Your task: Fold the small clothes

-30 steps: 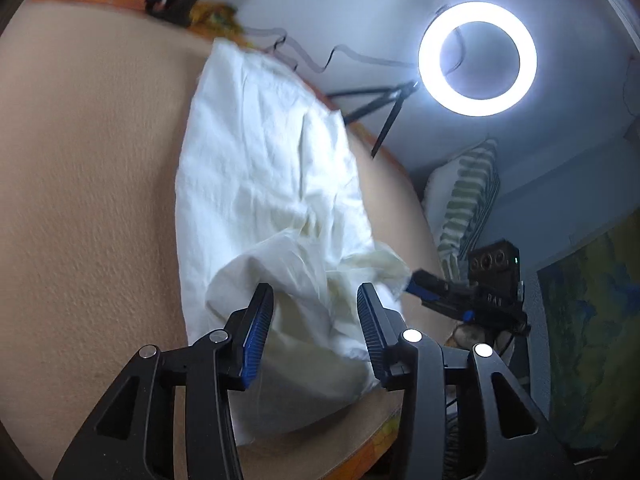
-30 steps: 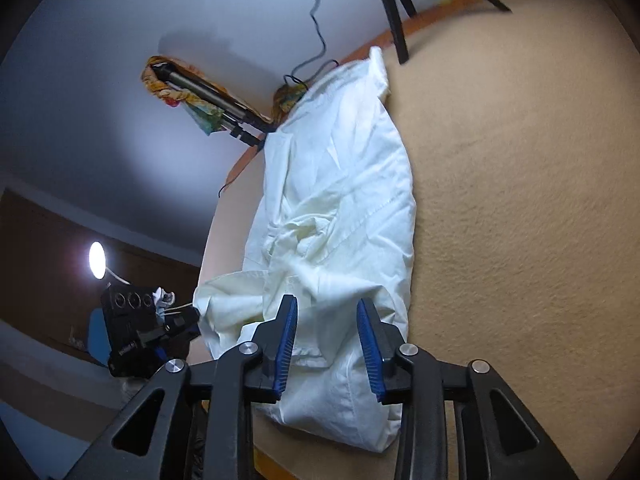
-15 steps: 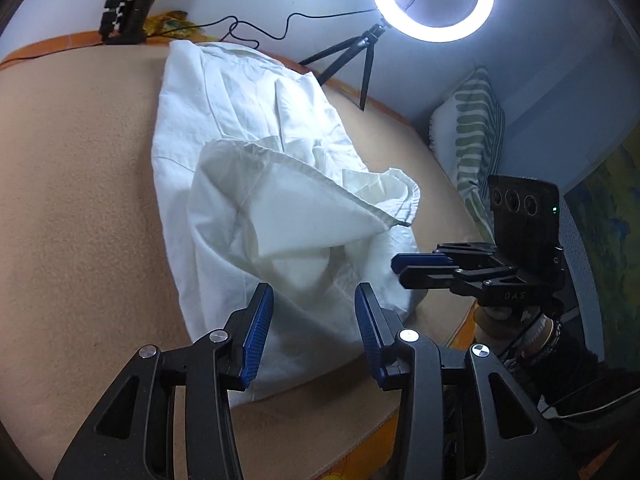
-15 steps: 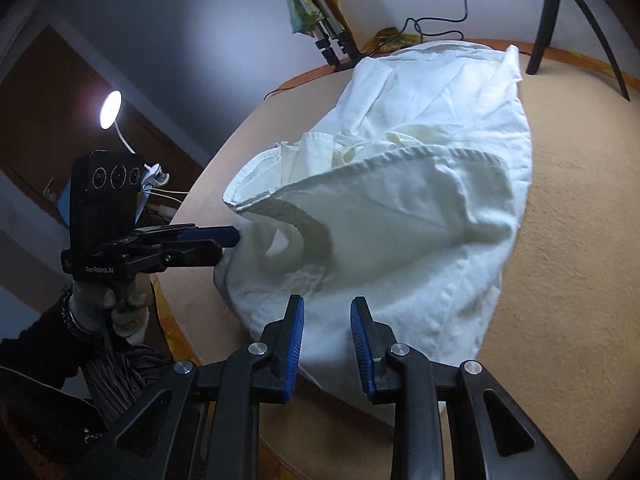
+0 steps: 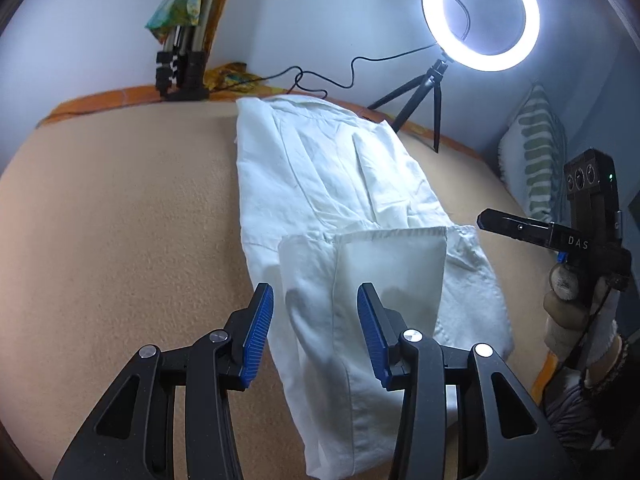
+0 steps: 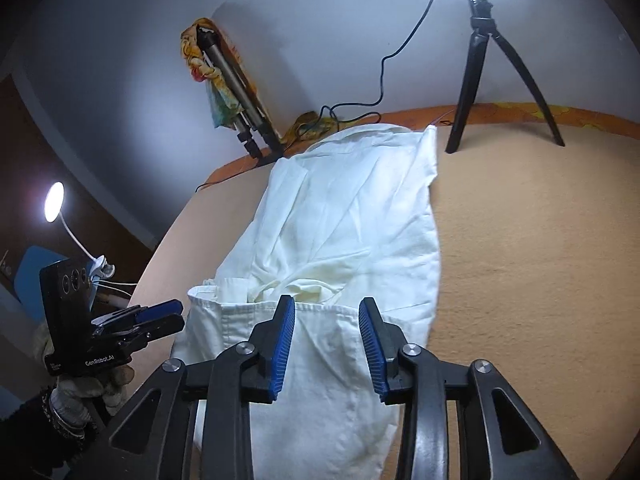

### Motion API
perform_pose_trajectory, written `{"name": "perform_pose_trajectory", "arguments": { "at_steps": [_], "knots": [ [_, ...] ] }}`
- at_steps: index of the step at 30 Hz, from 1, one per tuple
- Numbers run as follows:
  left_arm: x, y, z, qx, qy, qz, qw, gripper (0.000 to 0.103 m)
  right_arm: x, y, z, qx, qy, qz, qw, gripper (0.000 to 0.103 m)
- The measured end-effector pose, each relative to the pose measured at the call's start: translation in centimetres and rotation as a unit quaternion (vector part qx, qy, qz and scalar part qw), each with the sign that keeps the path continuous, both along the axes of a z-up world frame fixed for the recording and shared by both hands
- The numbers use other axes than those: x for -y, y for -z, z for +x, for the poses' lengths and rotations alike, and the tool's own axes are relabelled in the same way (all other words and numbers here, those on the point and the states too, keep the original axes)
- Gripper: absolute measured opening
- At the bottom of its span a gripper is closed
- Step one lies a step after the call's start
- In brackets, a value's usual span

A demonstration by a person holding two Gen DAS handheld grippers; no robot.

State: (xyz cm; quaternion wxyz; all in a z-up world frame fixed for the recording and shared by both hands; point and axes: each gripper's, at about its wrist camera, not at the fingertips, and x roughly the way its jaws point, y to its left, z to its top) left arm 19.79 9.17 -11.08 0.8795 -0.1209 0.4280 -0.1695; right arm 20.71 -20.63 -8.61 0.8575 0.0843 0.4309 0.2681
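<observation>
A white garment (image 5: pixel 340 184) lies lengthwise on the tan surface (image 5: pixel 120 240), its near end folded back over itself with the hem (image 5: pixel 384 234) across the middle. It also shows in the right wrist view (image 6: pixel 352 224). My left gripper (image 5: pixel 316 330) is open and empty, hovering above the folded near part. My right gripper (image 6: pixel 326 340) is open and empty above the same fold. The right gripper shows at the right edge of the left wrist view (image 5: pixel 520 228); the left gripper shows at the left of the right wrist view (image 6: pixel 156 316).
A lit ring light on a small tripod (image 5: pixel 480 16) stands at the far edge, its legs (image 6: pixel 480 80) near the garment's far end. A second folded tripod with coloured cloth (image 5: pixel 180 40) and a black cable (image 5: pixel 320 76) lie there. A striped pillow (image 5: pixel 536 152) is at right.
The lifted near end of the garment has been laid down flat as a fold. Both grippers have let go and drawn back above it.
</observation>
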Motion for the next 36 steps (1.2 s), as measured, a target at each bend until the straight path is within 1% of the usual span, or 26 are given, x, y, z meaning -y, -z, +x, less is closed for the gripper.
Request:
{"name": "perform_pose_trajectory", "arguments": {
  "at_steps": [2,3,4,6,7,8,9,10,11,12,13,14,15,16,17,19,20,21,22,23,25,26,28,30,33,36],
  "knots": [
    [-0.2,0.7,0.3,-0.017,0.004,-0.020,0.9997,0.042,0.8,0.4,-0.2,-0.009,0.002,-0.003,1.000,0.043],
    [-0.2,1.1,0.5,-0.024,0.003,-0.023,0.9994,0.042,1.1,0.8,-0.1,-0.020,-0.001,-0.005,1.000,0.047],
    [0.1,1.3,0.8,-0.030,0.002,-0.024,0.9993,0.042,1.4,1.2,0.0,-0.029,0.001,-0.007,1.000,0.048],
    [0.1,1.6,1.0,-0.040,0.003,-0.037,0.9985,0.042,1.8,2.0,0.2,-0.046,0.002,-0.009,0.999,0.048],
    [0.0,1.9,1.2,-0.046,0.002,-0.051,0.9977,0.039,1.9,2.5,0.3,-0.054,-0.002,-0.005,0.999,0.048],
    [-0.1,1.9,1.2,-0.050,0.002,-0.058,0.9971,0.038,1.9,2.8,0.3,-0.060,-0.006,-0.005,0.998,0.045],
    [-0.1,2.1,1.3,-0.052,0.003,-0.068,0.9963,0.022,1.9,3.0,0.3,-0.063,-0.010,-0.004,0.998,0.036],
    [-0.1,2.1,1.3,-0.053,0.002,-0.071,0.9960,0.009,1.8,3.1,0.4,-0.064,-0.014,-0.004,0.998,0.030],
    [0.0,2.0,1.1,-0.053,0.001,-0.074,0.9958,0.009,1.7,2.9,0.3,-0.061,-0.016,-0.001,0.998,0.013],
    [-0.1,1.5,0.7,-0.046,-0.006,-0.077,0.9959,0.008,1.9,2.6,0.2,-0.058,-0.017,0.012,0.998,0.006],
    [-0.2,1.1,0.4,-0.038,-0.008,-0.081,0.9959,0.007,2.0,2.3,0.1,-0.057,-0.018,0.029,0.998,0.005],
    [-0.4,0.5,0.1,-0.026,-0.014,-0.076,0.9967,0.008,2.2,2.0,0.1,-0.053,-0.018,0.042,0.998,0.003],
    [-0.4,0.4,0.0,-0.018,-0.017,-0.062,0.9977,0.008,2.2,1.8,0.1,-0.046,-0.014,0.032,0.998,0.003],
    [-0.5,0.7,0.2,-0.019,-0.019,-0.049,0.9984,0.008,2.0,2.0,0.3,-0.039,-0.006,0.007,0.999,0.003],
    [-0.7,1.2,0.5,-0.028,-0.021,-0.049,0.9982,0.008,1.8,2.3,0.4,-0.037,-0.003,-0.015,0.999,0.003],
    [-0.9,2.3,0.9,-0.043,-0.028,-0.046,0.9976,0.009,1.5,2.9,0.7,-0.048,-0.002,-0.027,0.998,0.006],
    [-0.8,2.5,1.0,-0.045,-0.029,-0.037,0.9978,0.012,1.3,2.8,0.6,-0.047,-0.001,-0.038,0.998,0.011],
    [-0.7,2.6,1.1,-0.049,-0.028,-0.029,0.9980,0.015,1.1,2.5,0.5,-0.039,0.001,-0.056,0.998,0.022],
    [-0.7,2.3,0.9,-0.046,-0.029,-0.028,0.9981,0.015,0.9,2.0,0.1,-0.020,0.005,-0.074,0.997,0.029],
    [-0.8,1.9,0.7,-0.040,-0.031,-0.030,0.9982,0.016,0.8,1.4,-0.3,0.005,0.013,-0.092,0.996,0.033],
    [-1.0,0.7,0.1,-0.015,-0.039,-0.011,0.9991,0.021,0.3,-0.1,-1.4,0.054,0.021,-0.120,0.991,0.033],
    [-1.0,0.1,-0.2,-0.001,-0.039,-0.004,0.9992,0.021,0.1,-0.7,-1.9,0.070,0.015,-0.111,0.991,0.032],
    [-0.7,-0.9,-1.1,0.024,-0.025,0.002,0.9994,0.021,-0.8,-1.6,-2.8,0.089,-0.020,-0.077,0.993,0.031],
    [-0.2,-1.3,-1.5,0.038,-0.009,-0.001,0.9992,0.021,-2.7,-1.6,-3.3,0.082,-0.073,-0.052,0.993,0.029],
    [1.4,-0.5,-1.2,0.029,0.029,-0.007,0.9991,0.021,-5.7,-0.2,-2.6,0.052,-0.117,-0.035,0.991,0.026],
    [2.1,1.1,-0.3,0.008,0.035,-0.006,0.9993,0.021,-7.5,1.6,-1.2,0.022,-0.134,-0.027,0.990,0.026]
  ]
}}
